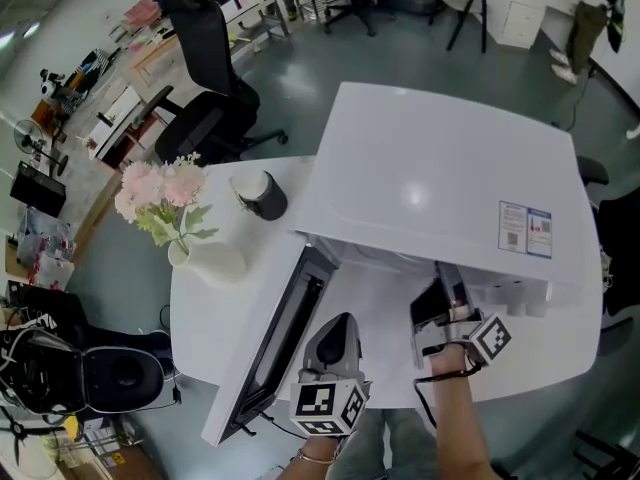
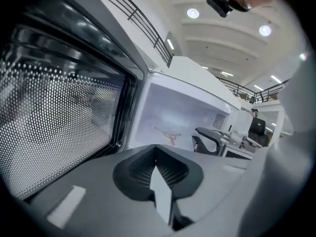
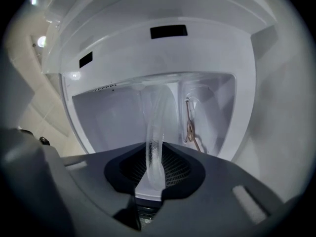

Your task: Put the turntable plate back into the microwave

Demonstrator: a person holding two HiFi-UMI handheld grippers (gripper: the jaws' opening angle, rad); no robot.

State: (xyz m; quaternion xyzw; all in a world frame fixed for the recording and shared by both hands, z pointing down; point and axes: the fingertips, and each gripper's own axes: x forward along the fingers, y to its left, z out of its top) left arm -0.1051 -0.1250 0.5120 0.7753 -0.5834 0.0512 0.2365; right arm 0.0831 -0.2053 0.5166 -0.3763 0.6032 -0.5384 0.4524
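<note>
White microwave cavity [image 3: 108, 115], clear glass turntable plate [image 3: 157, 127] edge-on, pinched by right gripper [image 3: 151, 180]

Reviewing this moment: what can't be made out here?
Head view: the microwave hides its own inside under its top.
Head view: the label print is too small to read.
Right gripper view: the turntable plate is held edge-on by the right gripper; whether its far rim rests on anything is unclear.

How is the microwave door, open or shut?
Open. The door stands swung out from the microwave, and the left gripper view looks straight into the white cavity.
</note>
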